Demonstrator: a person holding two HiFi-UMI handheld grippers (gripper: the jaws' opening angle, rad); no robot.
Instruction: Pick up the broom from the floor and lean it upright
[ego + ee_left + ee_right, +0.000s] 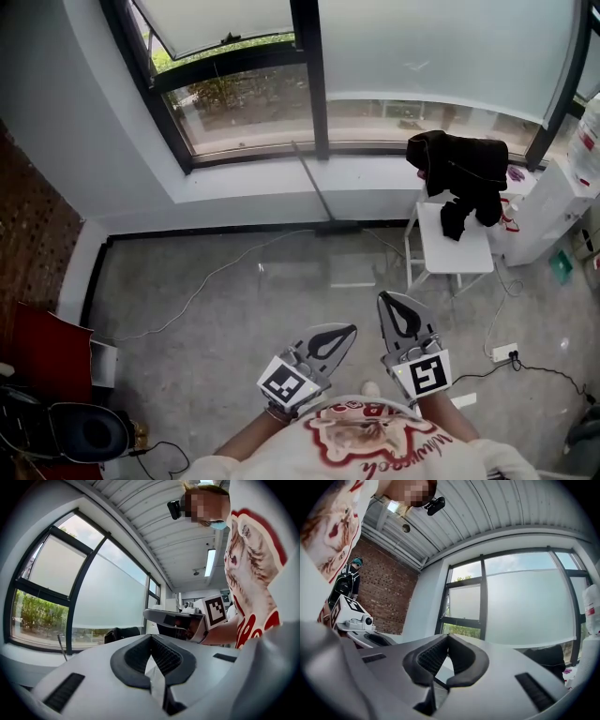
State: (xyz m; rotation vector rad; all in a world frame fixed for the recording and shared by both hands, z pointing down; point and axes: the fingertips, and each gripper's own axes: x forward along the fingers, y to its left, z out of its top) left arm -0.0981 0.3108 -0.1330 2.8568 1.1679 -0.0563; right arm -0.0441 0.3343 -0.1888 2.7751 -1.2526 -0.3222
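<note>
Shirt lettering red, unreadable. Square black-white markers on left gripper and right gripper. Broom: thin grey pole, dark flat head on floor, top leaning on window ledge, 12 o'clock of the grippers. Both sets of fingers pressed together, empty. Open floor between; stool at 2 o'clock.

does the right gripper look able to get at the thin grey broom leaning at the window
Probably not from here: the right gripper, shut, sits well back from the grey-handled broom. Open floor lies between; stepping forward should do.
</note>
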